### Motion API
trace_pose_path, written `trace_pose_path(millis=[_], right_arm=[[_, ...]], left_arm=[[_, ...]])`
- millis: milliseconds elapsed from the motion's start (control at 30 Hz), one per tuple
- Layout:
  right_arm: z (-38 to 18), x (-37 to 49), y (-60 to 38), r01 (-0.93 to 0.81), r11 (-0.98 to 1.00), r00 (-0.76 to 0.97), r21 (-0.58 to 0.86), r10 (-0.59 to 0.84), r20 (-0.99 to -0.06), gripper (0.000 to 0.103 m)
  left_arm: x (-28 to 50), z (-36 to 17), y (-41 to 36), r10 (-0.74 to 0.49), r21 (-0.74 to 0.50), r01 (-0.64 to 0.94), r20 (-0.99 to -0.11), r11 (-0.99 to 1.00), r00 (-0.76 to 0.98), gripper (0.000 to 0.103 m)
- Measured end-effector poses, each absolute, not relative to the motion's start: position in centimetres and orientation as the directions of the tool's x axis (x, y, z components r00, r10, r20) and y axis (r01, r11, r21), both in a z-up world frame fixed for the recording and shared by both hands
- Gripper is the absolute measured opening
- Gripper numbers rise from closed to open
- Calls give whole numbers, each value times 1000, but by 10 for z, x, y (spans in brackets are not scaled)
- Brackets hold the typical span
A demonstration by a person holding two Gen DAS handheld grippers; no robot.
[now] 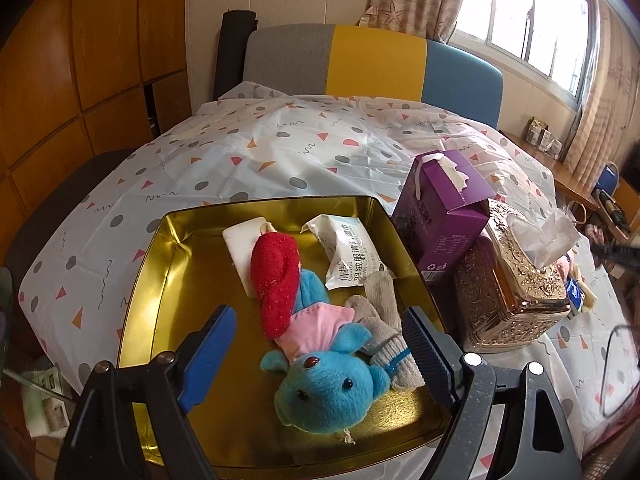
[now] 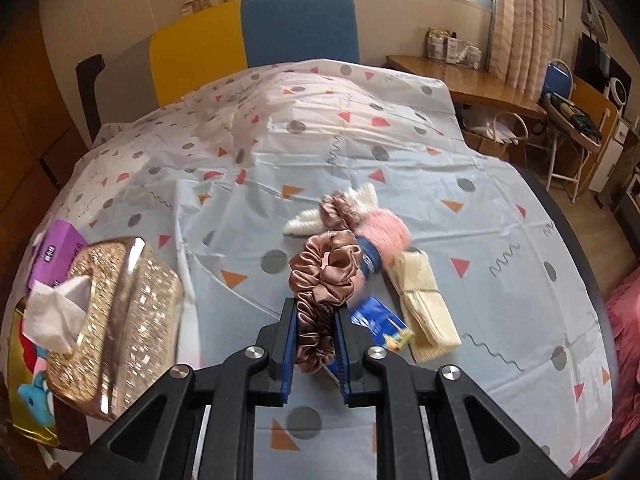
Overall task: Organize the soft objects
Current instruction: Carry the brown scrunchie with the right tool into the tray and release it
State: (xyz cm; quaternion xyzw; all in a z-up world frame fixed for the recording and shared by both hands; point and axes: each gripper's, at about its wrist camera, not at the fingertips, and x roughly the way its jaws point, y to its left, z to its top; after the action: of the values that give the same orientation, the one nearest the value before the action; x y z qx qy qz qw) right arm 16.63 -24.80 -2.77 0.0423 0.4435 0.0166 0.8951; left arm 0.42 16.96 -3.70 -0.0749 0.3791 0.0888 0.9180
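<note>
A shiny brown satin scrunchie (image 2: 324, 280) was held tight in the right gripper (image 2: 316, 330), lifted above the spotted tablecloth (image 2: 500, 220). The left gripper (image 1: 320, 332) was held wide over the gold metal tray (image 1: 160, 280), nothing pinched. A blue plush bear (image 1: 332, 388) was laid inside, near the tray's front edge.

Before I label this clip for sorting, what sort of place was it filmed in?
Probably a lived-in home room, a dining or living area: a table under a patterned plastic tablecloth, a grey, yellow and blue upholstered bench behind it, and beige curtains at a barred window.
</note>
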Motion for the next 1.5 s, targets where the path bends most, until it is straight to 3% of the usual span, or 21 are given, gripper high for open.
trace_pose_path(millis=[67, 367, 633, 867, 1100, 1500], right_arm=[[-10, 179, -223, -41, 995, 623, 88, 95, -777, 16], [51, 192, -62, -379, 921, 634, 91, 330, -699, 16], [34, 132, 44, -632, 773, 517, 55, 474, -713, 16], [-15, 89, 84, -735, 676, 387, 46, 475, -791, 16], [-67, 72, 109, -752, 659, 312, 17, 378, -872, 17], [-95, 60, 110, -752, 658, 274, 41, 368, -889, 27]], left_arm=[[2, -38, 175, 116, -70, -234, -710, 970, 694, 90], [-8, -36, 201, 166, -77, -305, -702, 949, 693, 90], [-20, -31, 214, 199, -73, -337, -683, 939, 703, 90], [-26, -31, 218, 217, -68, -351, -673, 934, 707, 90], [-29, -32, 217, 214, -70, -349, -674, 934, 707, 90], [-30, -36, 213, 209, -67, -346, -684, 936, 698, 90]])
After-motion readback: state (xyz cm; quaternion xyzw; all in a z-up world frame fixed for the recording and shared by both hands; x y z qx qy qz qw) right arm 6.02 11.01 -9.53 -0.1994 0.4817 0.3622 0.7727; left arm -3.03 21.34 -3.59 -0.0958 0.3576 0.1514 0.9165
